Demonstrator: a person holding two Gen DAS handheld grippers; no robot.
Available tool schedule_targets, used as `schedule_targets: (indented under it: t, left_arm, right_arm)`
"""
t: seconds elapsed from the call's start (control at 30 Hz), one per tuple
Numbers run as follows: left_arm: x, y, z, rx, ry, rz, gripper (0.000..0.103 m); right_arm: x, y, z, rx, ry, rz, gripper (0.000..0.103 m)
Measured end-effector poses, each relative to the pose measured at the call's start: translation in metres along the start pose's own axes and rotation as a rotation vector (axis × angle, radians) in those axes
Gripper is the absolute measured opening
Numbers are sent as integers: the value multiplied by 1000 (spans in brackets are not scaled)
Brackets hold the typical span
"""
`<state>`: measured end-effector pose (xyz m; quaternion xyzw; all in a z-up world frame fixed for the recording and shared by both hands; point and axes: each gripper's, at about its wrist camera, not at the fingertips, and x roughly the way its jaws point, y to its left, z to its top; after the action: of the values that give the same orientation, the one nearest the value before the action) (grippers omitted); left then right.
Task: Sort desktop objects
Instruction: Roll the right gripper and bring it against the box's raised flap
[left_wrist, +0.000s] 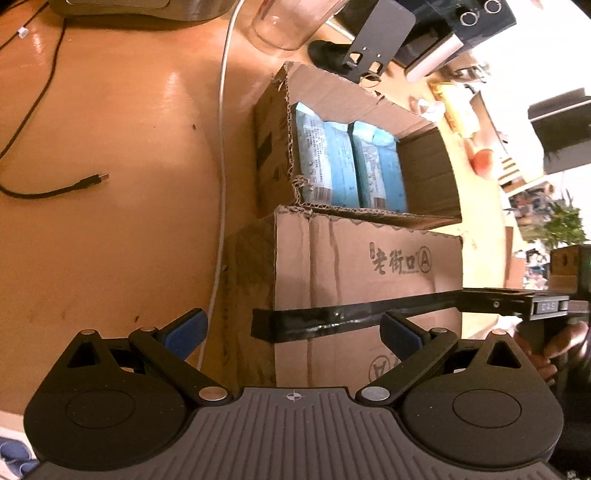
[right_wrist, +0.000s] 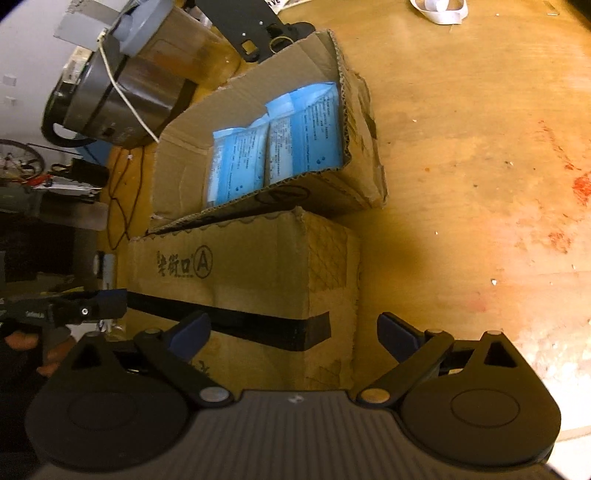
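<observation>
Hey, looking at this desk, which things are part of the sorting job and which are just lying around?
Part of the job:
- open cardboard box
- two blue packets inside it
- closed cardboard box with black tape
- left tool and right tool, both open and empty

Just lying about:
- electric kettle
- clear plastic cup
- white cable
- black USB cable
</observation>
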<state>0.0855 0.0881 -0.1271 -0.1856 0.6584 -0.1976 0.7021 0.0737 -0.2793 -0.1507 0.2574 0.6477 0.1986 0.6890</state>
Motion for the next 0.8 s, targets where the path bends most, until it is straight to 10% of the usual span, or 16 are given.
schedule_targets:
  t: [0.3, 0.47, 0.8]
  left_arm:
    - [9, 21, -1, -36, 18, -117, 86]
    - [16, 26, -3, -58, 25, -149, 70]
    - [14, 27, -5, -84, 12, -147, 67]
  right_arm:
    - [-1, -12, 1, 12, -6, 44, 88]
    - [1, -17, 2, 28, 8, 109, 52]
    - [2, -17, 4, 44, 18, 133, 48]
